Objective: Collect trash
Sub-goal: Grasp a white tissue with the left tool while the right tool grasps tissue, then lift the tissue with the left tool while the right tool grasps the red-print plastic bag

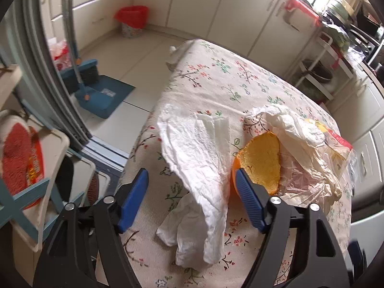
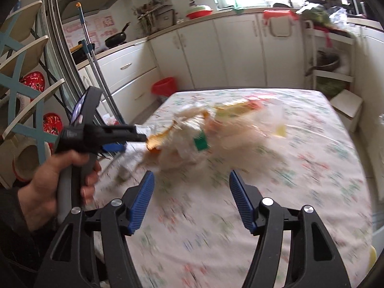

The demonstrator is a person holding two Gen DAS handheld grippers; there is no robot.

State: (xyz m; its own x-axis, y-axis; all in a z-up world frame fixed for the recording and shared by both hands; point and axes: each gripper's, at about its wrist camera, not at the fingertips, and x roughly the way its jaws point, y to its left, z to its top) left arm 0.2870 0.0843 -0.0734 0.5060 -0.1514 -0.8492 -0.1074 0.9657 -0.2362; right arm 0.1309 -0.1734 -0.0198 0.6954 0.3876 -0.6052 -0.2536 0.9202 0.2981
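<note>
Trash sits heaped on the floral-clothed bench (image 1: 240, 76): a crumpled white tissue (image 1: 199, 148), an orange peel (image 1: 261, 160) and a thin plastic bag (image 1: 309, 177), all near the bench's left edge. Left claw (image 1: 192, 192) stands apart, straddling the tissue without pressing it. Right claw (image 2: 190, 201) also stands apart, empty, over bare cloth. A red-lined bin (image 1: 131, 20) waits across open floor. No readable writing.

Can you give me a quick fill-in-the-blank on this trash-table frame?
1. The left gripper fingers straddle a crumpled white ____.
2. The bin on the floor has a ____ liner.
3. The orange peel lies on a ____-patterned tablecloth.
4. Both grippers' fingers are ____.

Answers: paper towel; red; floral; open
</note>
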